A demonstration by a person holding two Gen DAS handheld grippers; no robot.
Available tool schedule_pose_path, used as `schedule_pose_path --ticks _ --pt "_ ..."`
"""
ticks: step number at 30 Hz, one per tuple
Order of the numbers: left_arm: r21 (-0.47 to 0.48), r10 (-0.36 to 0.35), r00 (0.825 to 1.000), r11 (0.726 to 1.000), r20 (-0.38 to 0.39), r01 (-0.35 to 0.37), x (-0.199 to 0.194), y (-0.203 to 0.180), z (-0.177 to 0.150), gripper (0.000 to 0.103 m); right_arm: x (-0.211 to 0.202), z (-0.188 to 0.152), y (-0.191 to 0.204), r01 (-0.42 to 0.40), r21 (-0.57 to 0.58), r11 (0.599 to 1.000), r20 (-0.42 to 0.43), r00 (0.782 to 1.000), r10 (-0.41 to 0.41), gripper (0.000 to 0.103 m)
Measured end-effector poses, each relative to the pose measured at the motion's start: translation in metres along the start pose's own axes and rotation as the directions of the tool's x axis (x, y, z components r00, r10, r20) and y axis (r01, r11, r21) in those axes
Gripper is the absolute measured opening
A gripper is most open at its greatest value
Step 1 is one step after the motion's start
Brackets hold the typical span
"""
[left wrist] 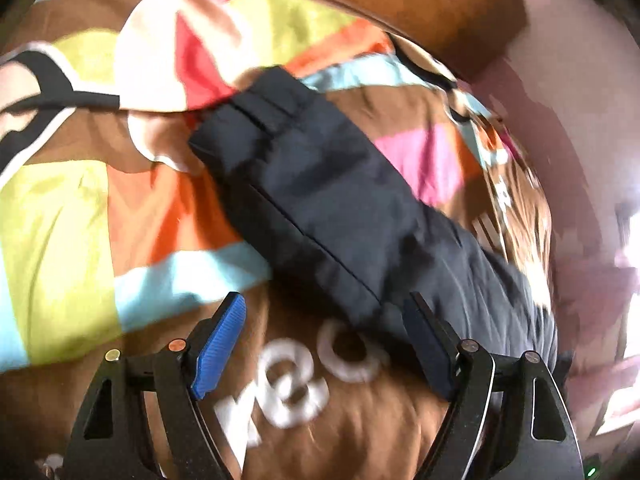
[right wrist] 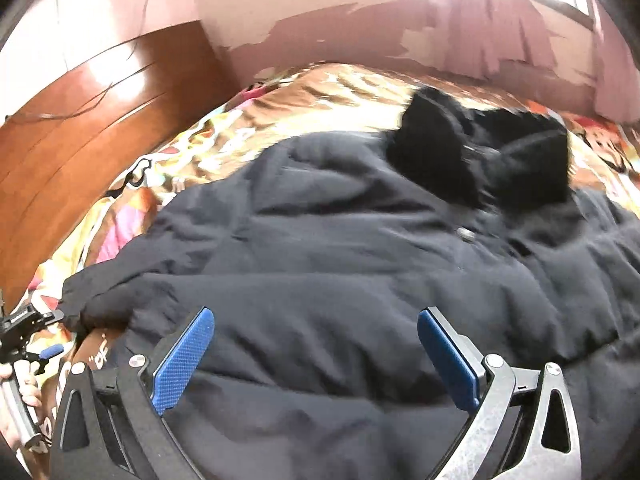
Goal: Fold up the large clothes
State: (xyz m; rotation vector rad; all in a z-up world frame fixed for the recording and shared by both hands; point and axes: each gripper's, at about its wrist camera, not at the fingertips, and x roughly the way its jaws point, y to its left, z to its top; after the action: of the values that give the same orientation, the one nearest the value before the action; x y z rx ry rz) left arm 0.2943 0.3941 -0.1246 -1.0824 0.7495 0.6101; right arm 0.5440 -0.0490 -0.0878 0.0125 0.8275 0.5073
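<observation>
A puffy dark navy padded jacket [right wrist: 360, 272] with a black fleecy collar [right wrist: 480, 160] lies spread on the colourful patchwork bedspread [left wrist: 80, 208], both the left gripper [left wrist: 324, 344] and right gripper [right wrist: 316, 356] gaping wide, holding nothing.

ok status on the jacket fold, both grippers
Left gripper open, empty, beside the sleeve. Right gripper open, empty, over the dark jacket spread on the bedspread. Nothing in the way.

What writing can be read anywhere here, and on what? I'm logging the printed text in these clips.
White letters on the brown patch of the bedcover, between the left gripper's fingers: blurred, not readable.
"OF", partly cut off, on the bedcover by the dark jacket's sleeve: the rest hidden.
Jacket: none visible.
</observation>
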Motion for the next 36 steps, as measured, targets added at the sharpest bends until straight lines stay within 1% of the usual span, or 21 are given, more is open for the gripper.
schedule_pose_path --ticks 2,3,6,9,11,12,13,14,16,19,22,24,26,27,28,29,31,32,35,36 --pt "-0.080 -0.013 1.000 0.997 0.008 0.014 0.004 0.013 0.010 0.076 0.015 0.006 0.016 -0.009 -0.008 1.000 -0.023 1.000 0.009 0.102" --pt "-0.102 -0.016 1.000 0.995 0.009 0.017 0.006 0.014 0.012 0.076 0.020 0.008 0.020 -0.010 -0.010 1.000 -0.028 1.000 0.009 0.102" --pt "-0.126 -0.019 1.000 0.992 0.005 0.020 0.012 0.018 0.018 0.076 0.039 0.006 0.037 0.012 -0.023 1.000 -0.053 0.998 -0.013 0.102" --pt "-0.144 -0.025 0.999 0.989 -0.020 0.022 0.019 0.023 0.024 0.074 0.050 -0.003 0.043 0.037 -0.051 0.998 -0.063 0.997 -0.040 0.102" --pt "-0.181 -0.071 0.997 0.981 -0.025 0.065 0.022 0.029 0.027 0.066 0.053 -0.006 0.042 0.037 -0.051 0.998 -0.059 0.997 -0.040 0.102" --pt "-0.196 -0.092 0.995 0.977 -0.034 0.084 0.024 0.030 0.028 0.055 0.053 -0.007 0.040 0.034 -0.047 0.998 -0.058 0.998 -0.037 0.102" --pt "-0.198 -0.093 0.995 0.977 -0.040 0.083 0.025 0.029 0.030 0.044 0.054 -0.007 0.039 0.032 -0.044 0.999 -0.056 0.998 -0.035 0.103" --pt "-0.193 -0.089 0.995 0.978 -0.043 0.079 0.025 0.029 0.031 0.040 0.054 -0.009 0.039 0.031 -0.043 0.999 -0.054 0.998 -0.033 0.103" --pt "-0.164 -0.077 0.996 0.984 -0.033 0.071 0.023 0.025 0.033 0.024 0.054 -0.012 0.038 0.030 -0.042 0.999 -0.046 0.998 -0.032 0.103" --pt "-0.121 -0.072 0.997 0.990 -0.016 0.070 0.024 0.016 0.037 0.012 0.057 -0.017 0.040 0.040 -0.045 0.998 -0.038 0.998 -0.042 0.103" --pt "-0.061 -0.067 0.998 0.996 0.013 0.067 0.019 0.008 0.038 0.006 0.059 -0.018 0.041 0.047 -0.049 0.998 -0.034 0.998 -0.049 0.103" --pt "-0.017 -0.067 0.996 0.998 0.051 0.068 0.012 -0.001 0.036 0.005 0.059 -0.018 0.040 0.043 -0.044 0.998 -0.032 0.999 -0.044 0.103" --pt "0.071 -0.055 0.993 0.996 0.105 0.048 0.001 -0.016 0.034 0.004 0.059 -0.019 0.040 0.043 -0.044 0.998 -0.030 0.999 -0.045 0.103" --pt "0.142 -0.052 0.989 0.989 0.139 0.032 -0.008 -0.029 0.032 0.004 0.058 -0.018 0.041 0.048 -0.046 0.998 -0.029 0.998 -0.049 0.103" --pt "0.192 -0.055 0.986 0.981 0.159 0.024 -0.015 -0.039 0.031 0.004 0.056 -0.017 0.042 0.060 -0.050 0.997 -0.030 0.998 -0.062 0.103" --pt "0.240 -0.065 0.982 0.970 0.179 0.021 -0.023 -0.050 0.030 0.003 0.053 -0.016 0.044 0.076 -0.052 0.996 -0.029 0.997 -0.078 0.103" --pt "0.344 -0.108 0.969 0.939 0.223 0.026 -0.044 -0.078 0.025 0.003 0.043 -0.013 0.043 0.079 -0.047 0.996 -0.020 0.997 -0.080 0.103" --pt "0.399 -0.144 0.959 0.916 0.242 0.037 -0.056 -0.093 0.022 0.003 0.037 -0.010 0.042 0.066 -0.046 0.997 -0.010 0.998 -0.066 0.103" --pt "0.503 -0.250 0.932 0.860 0.262 0.089 -0.083 -0.129 0.010 0.003 0.018 -0.003 0.033 0.054 -0.039 0.998 0.019 0.998 -0.053 0.103" --pt "0.542 -0.293 0.919 0.833 0.263 0.111 -0.094 -0.143 0.002 0.003 0.008 0.000 0.026 0.050 -0.028 0.998 0.032 0.998 -0.049 0.103"
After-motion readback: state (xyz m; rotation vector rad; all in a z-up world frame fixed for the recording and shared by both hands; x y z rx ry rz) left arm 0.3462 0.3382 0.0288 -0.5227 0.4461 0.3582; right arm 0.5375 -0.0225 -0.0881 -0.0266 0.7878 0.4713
